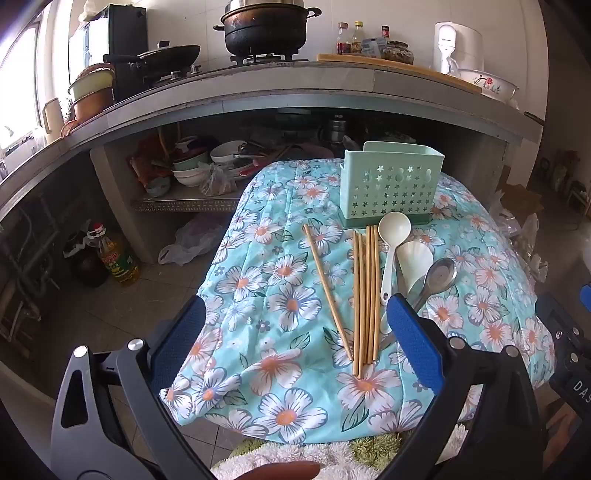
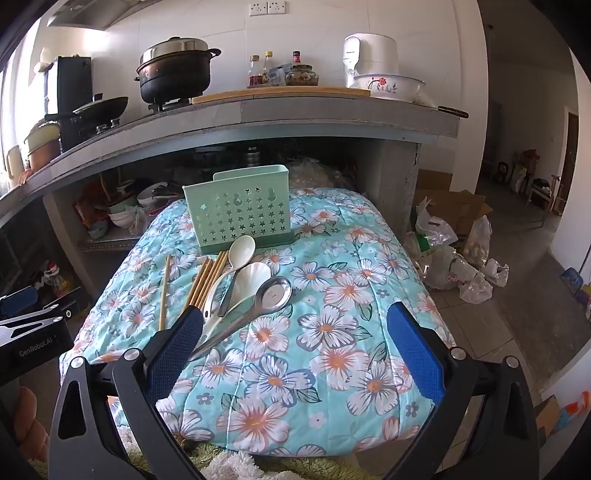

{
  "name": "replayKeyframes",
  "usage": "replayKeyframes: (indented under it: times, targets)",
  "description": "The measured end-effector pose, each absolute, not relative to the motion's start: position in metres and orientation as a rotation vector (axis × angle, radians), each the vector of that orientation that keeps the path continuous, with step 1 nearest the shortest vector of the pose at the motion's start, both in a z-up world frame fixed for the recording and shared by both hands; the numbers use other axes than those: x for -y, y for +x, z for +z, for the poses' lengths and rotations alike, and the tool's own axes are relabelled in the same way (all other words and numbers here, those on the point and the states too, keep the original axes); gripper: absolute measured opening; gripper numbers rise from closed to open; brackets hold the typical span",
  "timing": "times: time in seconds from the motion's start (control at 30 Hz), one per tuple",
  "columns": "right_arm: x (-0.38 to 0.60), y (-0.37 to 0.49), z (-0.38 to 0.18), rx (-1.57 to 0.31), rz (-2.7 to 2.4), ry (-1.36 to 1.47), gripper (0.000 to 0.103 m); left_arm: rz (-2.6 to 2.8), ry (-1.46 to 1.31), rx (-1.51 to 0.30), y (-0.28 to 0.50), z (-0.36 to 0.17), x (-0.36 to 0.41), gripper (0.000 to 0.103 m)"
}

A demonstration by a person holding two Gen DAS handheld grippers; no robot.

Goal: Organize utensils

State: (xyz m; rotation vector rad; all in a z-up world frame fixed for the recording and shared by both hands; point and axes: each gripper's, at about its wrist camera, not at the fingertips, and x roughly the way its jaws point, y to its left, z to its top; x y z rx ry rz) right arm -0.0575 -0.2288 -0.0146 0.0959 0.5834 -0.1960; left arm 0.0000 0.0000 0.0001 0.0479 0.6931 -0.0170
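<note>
A mint green utensil holder [image 1: 391,184] [image 2: 238,218] with star holes stands at the far end of a floral-covered table [image 1: 280,295] [image 2: 332,314]. In front of it lie several bamboo chopsticks [image 1: 365,291] [image 2: 207,280], one lone chopstick [image 1: 327,286] [image 2: 163,291] to their left, a white ladle [image 1: 393,236] [image 2: 240,249], a white rice paddle [image 1: 415,262] [image 2: 251,278] and a steel spoon [image 1: 437,275] [image 2: 273,291]. My left gripper [image 1: 295,328] is open above the near end of the chopsticks. My right gripper [image 2: 295,332] is open, just right of the utensils' handles. Both are empty.
Behind the table is a concrete counter [image 1: 295,92] with a black pot [image 1: 266,29], a pan, bottles and a bowl [image 2: 388,85]. Bowls sit on the shelf below [image 1: 199,170]. An oil bottle [image 1: 118,258] and plastic bags [image 2: 454,258] lie on the floor.
</note>
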Motion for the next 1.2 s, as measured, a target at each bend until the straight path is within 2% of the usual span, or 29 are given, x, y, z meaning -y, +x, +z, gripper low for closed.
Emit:
replayKeyframes:
  times: [1.2]
  targets:
    - [0.2283,-0.0571,-0.0161,-0.583,-0.193,0.106,0.097,-0.041,0.01,-0.691,-0.0035,0.0035,-0.0034,0.095]
